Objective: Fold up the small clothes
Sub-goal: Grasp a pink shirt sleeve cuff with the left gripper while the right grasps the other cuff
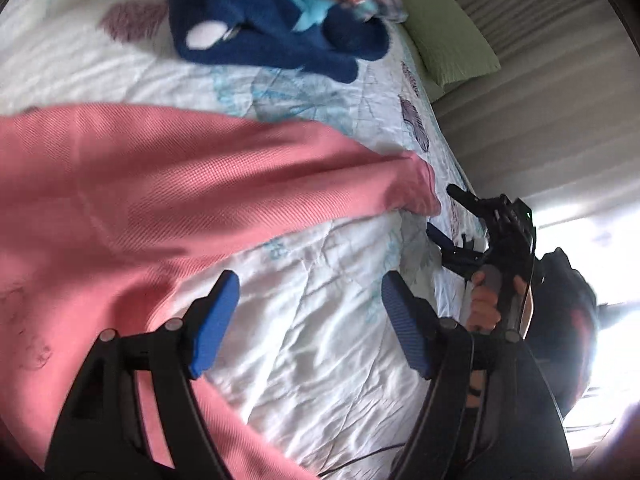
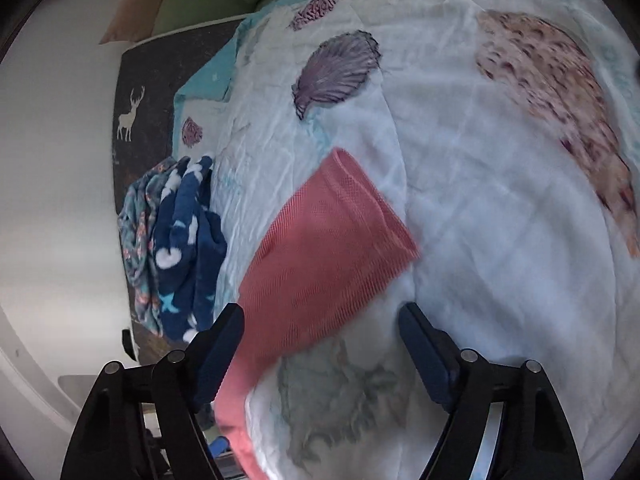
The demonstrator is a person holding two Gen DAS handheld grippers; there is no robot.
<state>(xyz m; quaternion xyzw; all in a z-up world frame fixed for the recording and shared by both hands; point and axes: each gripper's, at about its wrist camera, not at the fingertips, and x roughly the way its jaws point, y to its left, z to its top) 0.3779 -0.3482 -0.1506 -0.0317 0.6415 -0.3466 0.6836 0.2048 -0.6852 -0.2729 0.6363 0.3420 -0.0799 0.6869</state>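
Note:
A pink knit garment (image 1: 132,200) lies spread on the bed, one sleeve reaching right to its cuff (image 1: 420,188). My left gripper (image 1: 310,320) is open and empty above the white quilt, just right of the garment's body. The right gripper (image 1: 448,220) shows in the left wrist view, open, just right of the cuff. In the right wrist view the pink sleeve (image 2: 320,248) lies ahead of my open right gripper (image 2: 320,344), its lower part running between the fingers; the jaws are not closed on it.
A heap of dark blue and patterned clothes (image 1: 280,24) lies at the far side of the bed, also seen in the right wrist view (image 2: 180,248). A green pillow (image 1: 448,36) sits at the bed's edge. The quilt (image 2: 500,220) has shell prints.

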